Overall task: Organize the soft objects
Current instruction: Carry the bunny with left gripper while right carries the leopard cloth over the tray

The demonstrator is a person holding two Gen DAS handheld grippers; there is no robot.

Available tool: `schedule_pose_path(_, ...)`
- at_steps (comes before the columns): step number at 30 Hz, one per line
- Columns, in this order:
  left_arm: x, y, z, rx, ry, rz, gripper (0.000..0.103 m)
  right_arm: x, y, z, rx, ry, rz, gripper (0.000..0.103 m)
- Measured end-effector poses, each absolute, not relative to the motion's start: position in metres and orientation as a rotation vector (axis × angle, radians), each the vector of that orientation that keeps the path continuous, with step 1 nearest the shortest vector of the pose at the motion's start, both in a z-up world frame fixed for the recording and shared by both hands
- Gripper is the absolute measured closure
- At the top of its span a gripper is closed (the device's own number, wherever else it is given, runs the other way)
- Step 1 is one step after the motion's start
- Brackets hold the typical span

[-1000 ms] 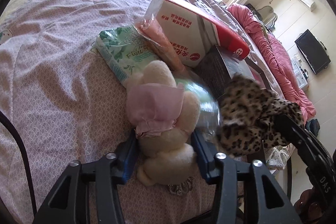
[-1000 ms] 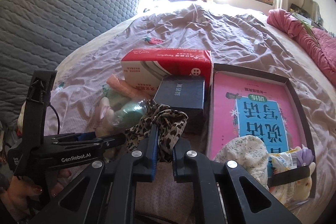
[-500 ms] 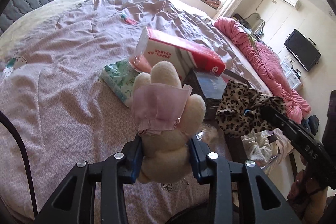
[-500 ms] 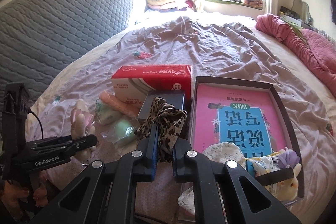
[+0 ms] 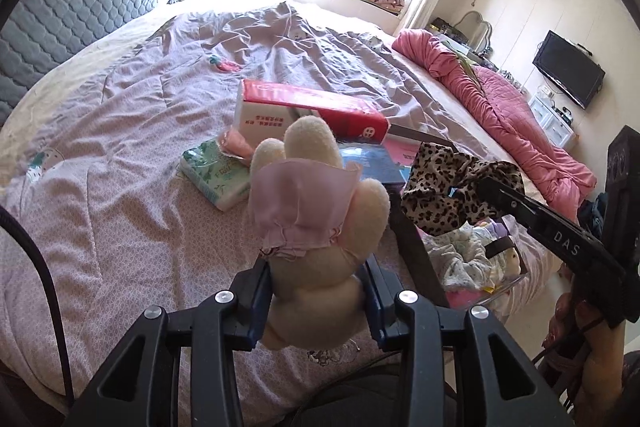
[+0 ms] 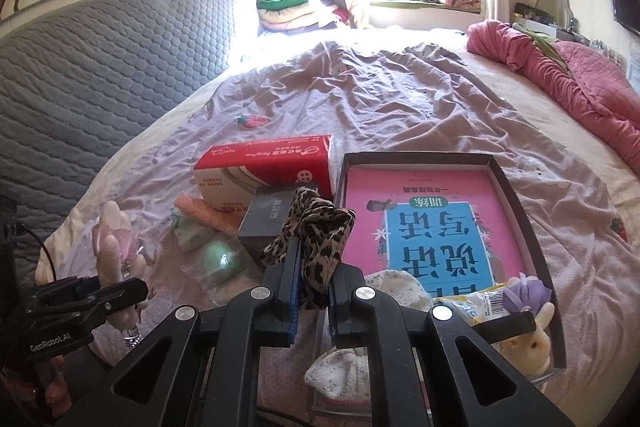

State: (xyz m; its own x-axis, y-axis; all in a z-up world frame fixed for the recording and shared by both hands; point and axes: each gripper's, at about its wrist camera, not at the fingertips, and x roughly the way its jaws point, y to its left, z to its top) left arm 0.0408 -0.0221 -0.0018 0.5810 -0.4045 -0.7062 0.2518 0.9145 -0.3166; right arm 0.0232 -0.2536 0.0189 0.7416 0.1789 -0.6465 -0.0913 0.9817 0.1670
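My left gripper [image 5: 316, 291] is shut on a cream plush rabbit [image 5: 320, 223] in a pink bonnet, held up clear of the lilac bedspread [image 5: 120, 167]; the same rabbit [image 6: 114, 239] and left gripper [image 6: 120, 291] show at the lower left of the right wrist view. My right gripper [image 6: 312, 283] is shut on a leopard-print scrunchie [image 6: 320, 231], which hangs at the right of the left wrist view as the leopard scrunchie [image 5: 448, 187]. Below and to its right lies a dark tray [image 6: 516, 195] with a pink and blue book, a floral cloth [image 6: 396, 283] and a small plush bunny [image 6: 532, 331].
On the bed lie a red and white tissue box [image 6: 268, 167], a dark box [image 6: 272, 219], a green tissue pack [image 5: 216, 179], an orange-pink roll [image 6: 204, 211] and a green item in clear wrap [image 6: 220, 259]. A pink quilt [image 5: 500, 99] runs along the right edge; a grey headboard [image 6: 100, 59] at left.
The left gripper has lifted the plush rabbit up off the bed, with the items below shrinking in view. The right gripper with the scrunchie has shifted slightly toward the tray.
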Motion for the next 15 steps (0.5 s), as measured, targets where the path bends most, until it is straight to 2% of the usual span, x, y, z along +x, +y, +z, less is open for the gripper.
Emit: schedule_pose_path(15, 0.036, -0.080, 0.017, -0.143, 0.882, -0.478, 0.063, 0.007, -0.307, 0.026, 0.217, 0.676, 0.055, 0.092)
